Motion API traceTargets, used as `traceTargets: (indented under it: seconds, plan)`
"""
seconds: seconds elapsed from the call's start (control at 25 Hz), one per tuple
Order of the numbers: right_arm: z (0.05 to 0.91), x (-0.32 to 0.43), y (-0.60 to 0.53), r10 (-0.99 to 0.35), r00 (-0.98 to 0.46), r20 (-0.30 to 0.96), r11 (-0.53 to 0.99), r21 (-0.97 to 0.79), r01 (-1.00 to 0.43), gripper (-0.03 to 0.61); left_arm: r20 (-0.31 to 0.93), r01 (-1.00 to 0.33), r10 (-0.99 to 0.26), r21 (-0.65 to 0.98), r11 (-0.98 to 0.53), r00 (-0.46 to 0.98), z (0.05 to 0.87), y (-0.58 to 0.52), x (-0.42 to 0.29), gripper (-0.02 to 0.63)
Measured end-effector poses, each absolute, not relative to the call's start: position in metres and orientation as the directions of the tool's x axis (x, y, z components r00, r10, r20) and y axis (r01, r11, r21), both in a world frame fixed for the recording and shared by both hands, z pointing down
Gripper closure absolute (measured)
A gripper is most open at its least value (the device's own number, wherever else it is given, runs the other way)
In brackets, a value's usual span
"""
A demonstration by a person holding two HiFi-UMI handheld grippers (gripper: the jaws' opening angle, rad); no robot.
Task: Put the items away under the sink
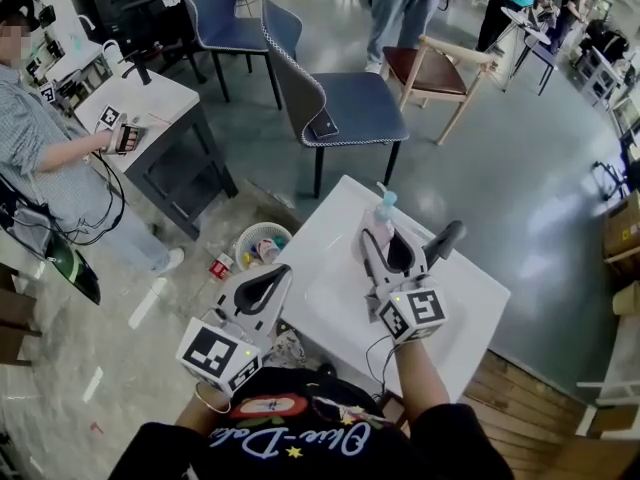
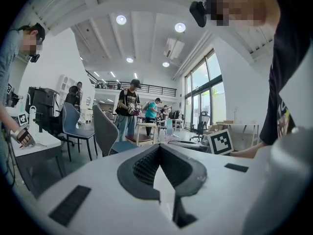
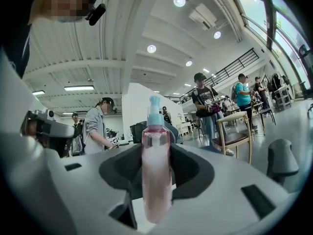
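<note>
Pinching the pink spray bottle upright, your right gripper's fingers clamp it near the white tabletop's far edge. Left gripper: fingers pressed together, empty, at the near-left edge.

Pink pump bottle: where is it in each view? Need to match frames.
Head view: pink bottle at centre, upright in the right gripper.
Left gripper view: not in it.
Right gripper view: centre, clamped between the jaws.
Shared landmark: wooden chair.
</note>
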State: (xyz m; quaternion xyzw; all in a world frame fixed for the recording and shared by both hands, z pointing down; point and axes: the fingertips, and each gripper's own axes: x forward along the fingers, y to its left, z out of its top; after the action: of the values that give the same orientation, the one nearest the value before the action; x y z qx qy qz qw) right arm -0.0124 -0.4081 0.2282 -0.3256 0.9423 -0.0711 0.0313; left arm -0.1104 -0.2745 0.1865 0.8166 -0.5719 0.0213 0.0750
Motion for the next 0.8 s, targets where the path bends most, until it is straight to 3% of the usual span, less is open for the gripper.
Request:
traceTargets:
  seconds: [0.8]
  plan:
    - [0.218, 0.021, -0.381, -0.603, -0.796, -0.043, 0.793, -0.143, -0.593, 0.393, 0.122, -0.934, -0.927, 0.084, -0.346, 0.354, 0.186, -0.256, -0.076, 0.606]
